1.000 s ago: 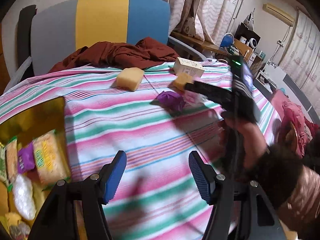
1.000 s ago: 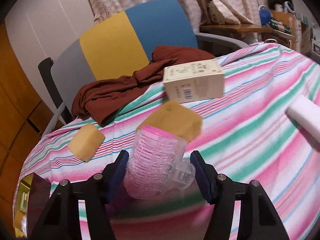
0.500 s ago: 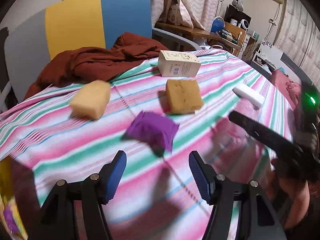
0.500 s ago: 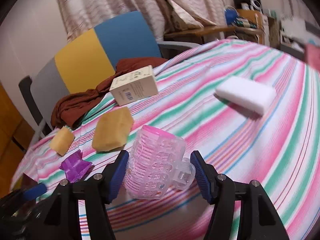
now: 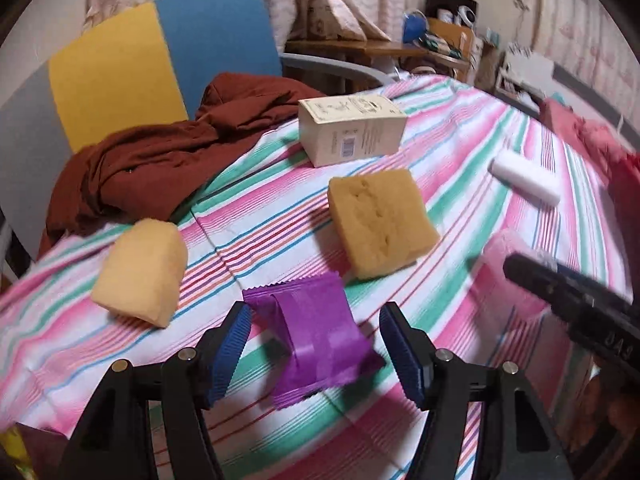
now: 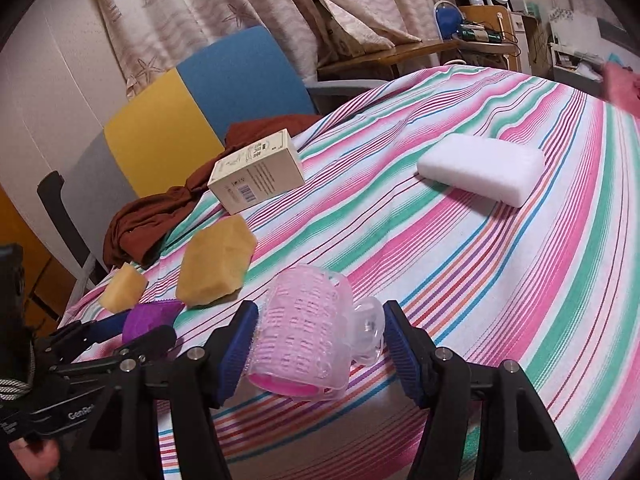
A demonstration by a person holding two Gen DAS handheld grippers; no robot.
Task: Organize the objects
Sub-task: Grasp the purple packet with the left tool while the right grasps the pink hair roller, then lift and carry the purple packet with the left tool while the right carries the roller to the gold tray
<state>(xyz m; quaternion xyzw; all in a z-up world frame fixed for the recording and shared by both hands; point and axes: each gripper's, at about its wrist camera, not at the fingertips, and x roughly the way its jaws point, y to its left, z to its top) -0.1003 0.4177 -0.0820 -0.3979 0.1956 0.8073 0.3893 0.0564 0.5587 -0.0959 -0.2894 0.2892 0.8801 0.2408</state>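
Note:
A purple packet (image 5: 316, 336) lies on the striped tablecloth (image 5: 460, 168) between the fingers of my left gripper (image 5: 316, 350). That gripper is open and its pads stand clear of the packet on both sides. My right gripper (image 6: 320, 344) is shut on a pink hair roller (image 6: 300, 340) with a clear clip, held just above the cloth. The right wrist view shows the left gripper (image 6: 136, 330) around the purple packet (image 6: 150, 314) at the lower left. The left wrist view shows the roller (image 5: 508, 268) at the right.
On the cloth lie a pale yellow sponge (image 5: 140, 272), a tan sponge (image 5: 380, 224), a cream box (image 5: 352, 130) and a white sponge (image 6: 480, 168). A brown garment (image 5: 152, 168) drapes from the chair (image 5: 160, 52) onto the far edge. A cluttered desk (image 6: 420, 50) stands behind.
My left gripper swung away from the yellow snack box across the table and came down around the purple packet. My right gripper drew back from the box and sponge, still holding the roller.

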